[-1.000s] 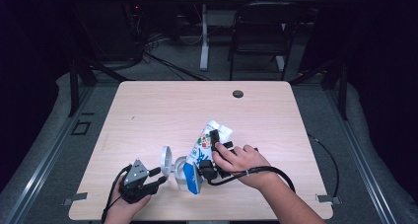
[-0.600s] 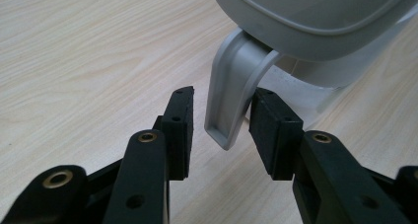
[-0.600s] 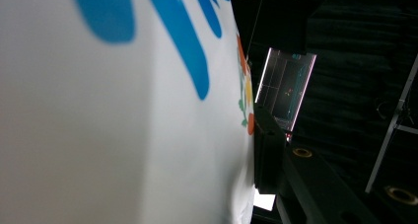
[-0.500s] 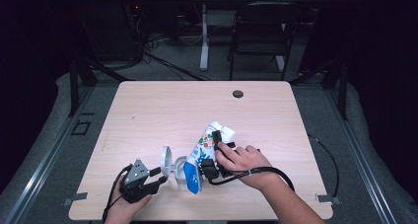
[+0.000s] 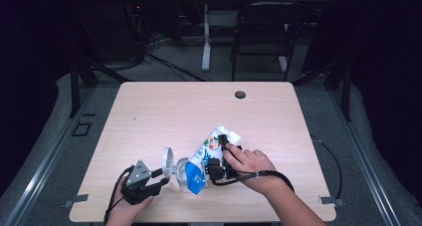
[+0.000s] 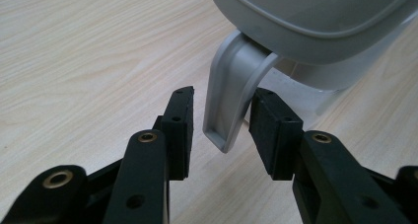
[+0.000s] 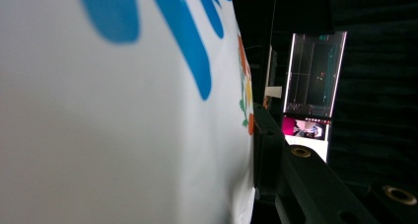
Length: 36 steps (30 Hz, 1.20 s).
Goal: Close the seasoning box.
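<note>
High view has your right gripper (image 5: 217,162) clamped on the pouch (image 5: 203,159), lying near the table's (image 5: 149,111) 6 o'clock edge. Your left gripper (image 5: 158,178) sits at the pouch's 8 o'clock, jaws open around the grey lid tab (image 6: 231,103), not squeezing it yet.

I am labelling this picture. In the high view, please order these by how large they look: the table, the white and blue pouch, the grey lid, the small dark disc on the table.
1. Table, by far the largest.
2. Pouch.
3. Lid, seen nearly edge-on, so it looks slimmer than it is.
4. Disc, the smallest.
</note>
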Motion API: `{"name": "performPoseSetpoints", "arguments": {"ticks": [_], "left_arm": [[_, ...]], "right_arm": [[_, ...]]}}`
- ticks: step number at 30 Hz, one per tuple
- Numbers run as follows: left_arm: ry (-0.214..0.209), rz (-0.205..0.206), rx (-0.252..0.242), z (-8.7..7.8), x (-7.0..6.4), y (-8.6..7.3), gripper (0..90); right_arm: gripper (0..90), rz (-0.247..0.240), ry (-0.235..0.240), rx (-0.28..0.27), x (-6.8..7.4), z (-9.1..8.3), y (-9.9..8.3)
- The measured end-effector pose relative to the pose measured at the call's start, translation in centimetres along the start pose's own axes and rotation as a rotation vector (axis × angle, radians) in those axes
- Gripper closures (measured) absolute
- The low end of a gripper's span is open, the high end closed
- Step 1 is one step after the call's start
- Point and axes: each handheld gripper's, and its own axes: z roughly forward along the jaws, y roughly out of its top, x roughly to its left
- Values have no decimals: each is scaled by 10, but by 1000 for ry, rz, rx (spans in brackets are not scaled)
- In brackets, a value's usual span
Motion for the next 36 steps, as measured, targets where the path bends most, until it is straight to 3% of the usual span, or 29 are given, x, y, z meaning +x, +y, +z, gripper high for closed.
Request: {"name": "performPoseSetpoints", "arguments": {"ticks": [8,18,29,32,36], "left_arm": [[-3,-2,-1,0,1,0,619],[-2,-5,3,0,1,0,619],[-7,-9,3,0,1,-1,619],[-7,-7,2,0,2,-1,619],[-8,-10,2,0,2,-1,619]], "right_arm": [[756,49,31,0,4,-1,-1],[760,66,47,-4,3,-2,1],[763,175,100,-17,1,-2,-1],[766,239,118,-35,1,0,-2],[768,284,134,-43,1,0,-3]]}}
